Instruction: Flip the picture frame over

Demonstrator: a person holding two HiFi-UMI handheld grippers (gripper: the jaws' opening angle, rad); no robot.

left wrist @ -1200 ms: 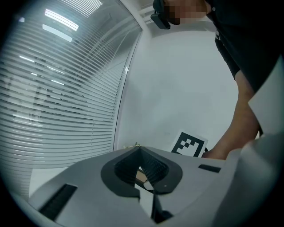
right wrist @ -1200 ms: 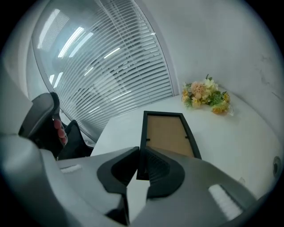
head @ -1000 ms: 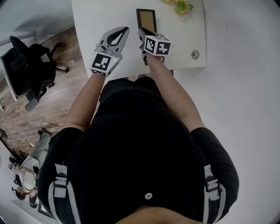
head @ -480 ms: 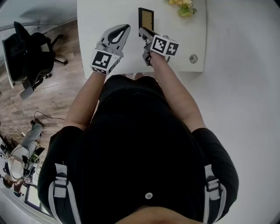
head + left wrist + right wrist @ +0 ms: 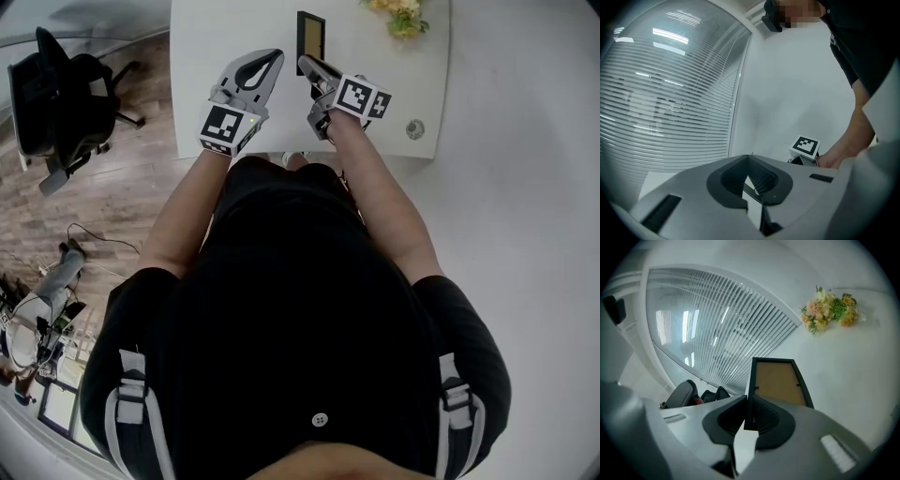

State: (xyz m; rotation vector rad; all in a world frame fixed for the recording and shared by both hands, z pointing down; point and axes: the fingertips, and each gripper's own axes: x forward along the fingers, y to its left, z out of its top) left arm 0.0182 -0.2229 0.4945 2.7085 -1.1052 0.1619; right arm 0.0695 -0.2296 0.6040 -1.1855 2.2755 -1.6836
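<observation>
The black picture frame [image 5: 310,36] is on the white table [image 5: 211,66] with its brown backing board toward me, and one long side looks raised off the tabletop. My right gripper [image 5: 306,63] is shut on the frame's near corner. In the right gripper view the black rim of the frame [image 5: 778,380] runs between the two pads of that gripper [image 5: 746,401]. My left gripper [image 5: 275,56] hovers just left of the frame, apart from it, its tips together on nothing. The left gripper view shows that gripper [image 5: 750,157] with only wall and blinds beyond it.
A small bunch of flowers [image 5: 398,17] lies at the table's far right, also seen beyond the frame as flowers [image 5: 829,308]. A small round object [image 5: 414,128] sits near the table's right front corner. An office chair [image 5: 56,94] stands on the wooden floor to the left.
The frame looks narrower than a second ago, one long side tipped up. My right gripper has rolled and lifted a little with the corner in it. The left gripper has hardly moved.
</observation>
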